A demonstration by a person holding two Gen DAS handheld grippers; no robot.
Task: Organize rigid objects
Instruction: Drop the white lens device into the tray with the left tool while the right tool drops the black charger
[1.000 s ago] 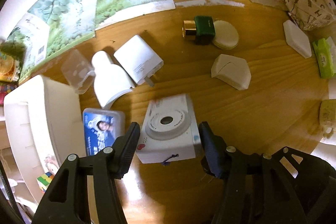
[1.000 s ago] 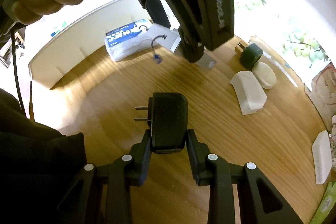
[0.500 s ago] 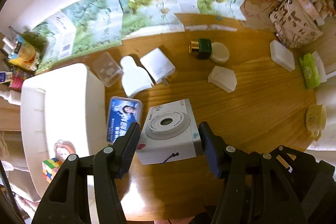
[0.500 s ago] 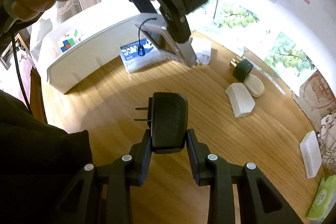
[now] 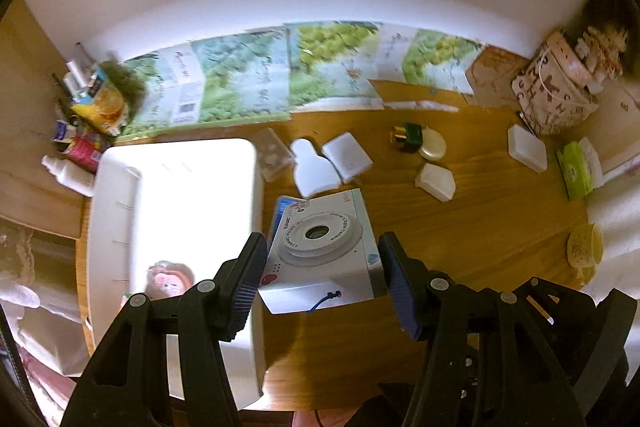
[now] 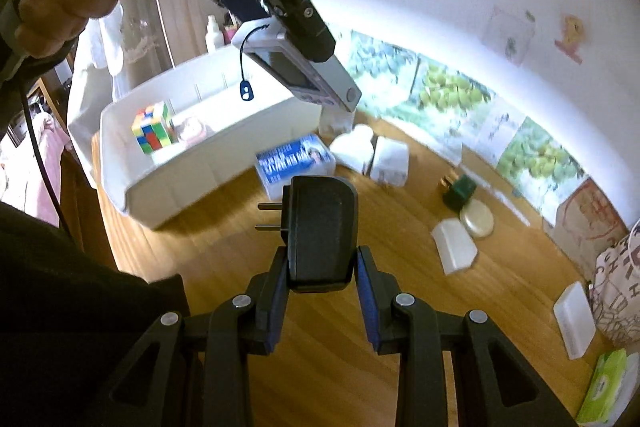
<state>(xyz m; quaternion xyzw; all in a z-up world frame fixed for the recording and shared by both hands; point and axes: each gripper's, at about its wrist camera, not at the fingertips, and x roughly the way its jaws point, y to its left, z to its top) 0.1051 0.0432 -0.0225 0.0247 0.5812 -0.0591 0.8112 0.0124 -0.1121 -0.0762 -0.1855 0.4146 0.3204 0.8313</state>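
My left gripper [image 5: 322,277] clamped the white camera [image 5: 320,247] above the table while my right gripper [image 6: 322,277] pinched the black charger [image 6: 322,231].

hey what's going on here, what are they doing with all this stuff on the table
A person is sorting small items off a wooden table into a white bin. The left gripper holds a white toy camera in the air beside the bin. The right gripper clamps a black plug adapter above the table. A Rubik's cube already sits in the bin.
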